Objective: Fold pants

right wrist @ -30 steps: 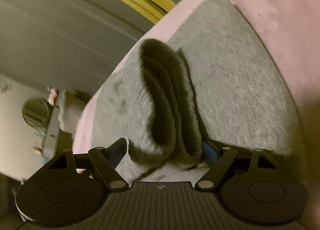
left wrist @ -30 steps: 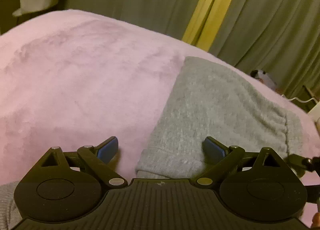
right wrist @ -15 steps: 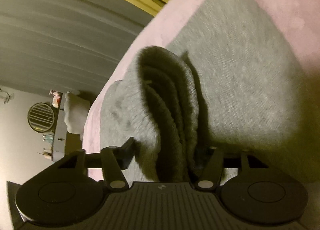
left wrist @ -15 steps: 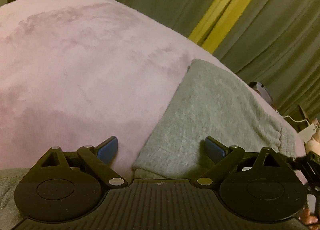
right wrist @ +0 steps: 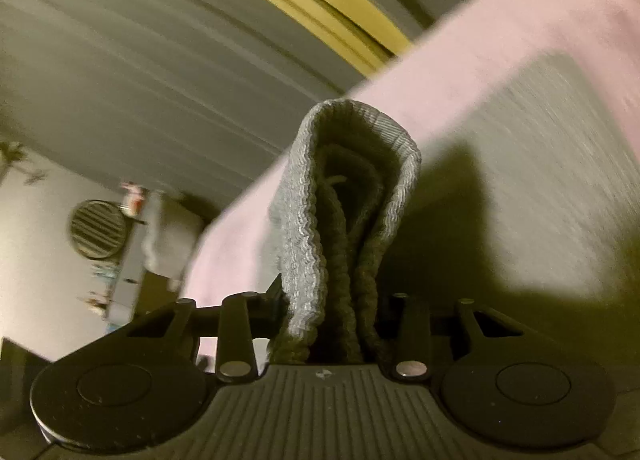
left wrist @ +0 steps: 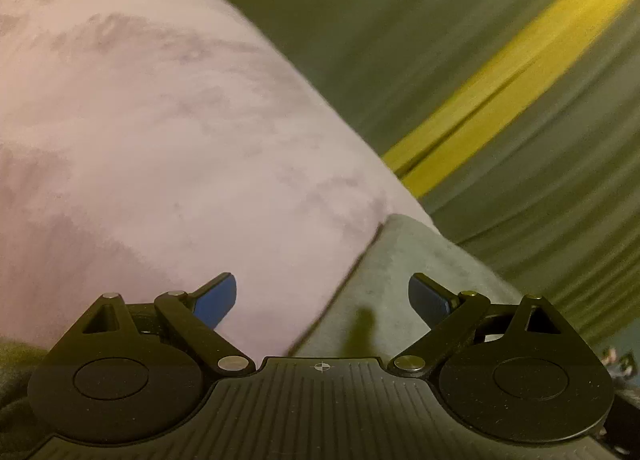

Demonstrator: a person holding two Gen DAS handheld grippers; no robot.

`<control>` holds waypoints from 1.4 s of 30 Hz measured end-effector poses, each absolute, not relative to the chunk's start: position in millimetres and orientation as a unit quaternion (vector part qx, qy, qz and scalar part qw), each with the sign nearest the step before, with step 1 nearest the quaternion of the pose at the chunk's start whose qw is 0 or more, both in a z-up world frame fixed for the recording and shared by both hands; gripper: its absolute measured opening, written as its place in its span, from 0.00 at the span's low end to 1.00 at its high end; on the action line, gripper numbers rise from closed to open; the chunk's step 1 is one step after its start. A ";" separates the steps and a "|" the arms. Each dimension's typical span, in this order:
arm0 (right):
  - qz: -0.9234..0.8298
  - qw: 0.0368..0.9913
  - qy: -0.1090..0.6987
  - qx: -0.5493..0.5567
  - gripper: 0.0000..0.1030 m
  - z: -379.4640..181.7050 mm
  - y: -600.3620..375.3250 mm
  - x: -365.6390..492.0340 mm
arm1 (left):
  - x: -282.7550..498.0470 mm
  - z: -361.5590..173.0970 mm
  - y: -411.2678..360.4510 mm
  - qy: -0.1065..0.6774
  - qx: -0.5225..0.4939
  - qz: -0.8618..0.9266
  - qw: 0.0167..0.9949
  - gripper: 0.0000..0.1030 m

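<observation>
Two grippers, one pair of grey pants. Right gripper (right wrist: 332, 324), jaws just closing, clamps a bunched ribbed fold of the pants (right wrist: 344, 219), which rises toward 12 o'clock; the rest lies flat at 2 o'clock on one pink blanket (right wrist: 500, 43). Only the left view shows the left gripper (left wrist: 322, 300), released, above the pants' edge (left wrist: 400, 280).

Right gripper (right wrist: 332, 320), low centre of its frame, has just been closing, jaws drawn in and pinching a bunched fold of the grey pants (right wrist: 344, 219) that stands up between them; left gripper (left wrist: 322, 296), low centre, jaws spread wide, blue pads (left wrist: 216, 298) bare, gripping nothing.
</observation>
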State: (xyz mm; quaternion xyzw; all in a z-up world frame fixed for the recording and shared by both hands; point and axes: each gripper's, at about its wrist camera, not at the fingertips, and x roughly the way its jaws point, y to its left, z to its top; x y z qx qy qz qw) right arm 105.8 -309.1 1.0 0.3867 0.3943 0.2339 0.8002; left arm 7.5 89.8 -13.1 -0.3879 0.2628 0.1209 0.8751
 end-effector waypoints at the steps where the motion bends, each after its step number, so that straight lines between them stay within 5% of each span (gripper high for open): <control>1: 0.241 0.803 0.384 0.385 0.36 9.9 -309.3 103.6 | 8.5 -13.9 91.5 0.265 -0.393 0.122 0.872 0.94; 11: 0.261 0.819 0.334 0.388 0.36 59.2 -324.7 87.6 | 11.8 -14.5 85.4 0.270 -0.367 0.120 0.882 0.94; 35: 0.162 0.826 0.385 0.379 0.37 -1.0 -385.9 63.0 | 25.6 -14.2 61.5 0.313 -0.295 0.082 0.899 0.94; 42: 0.054 0.864 0.390 0.314 0.76 -7.4 -403.1 50.6 | 31.6 -18.0 58.3 0.336 -0.290 0.068 0.893 0.94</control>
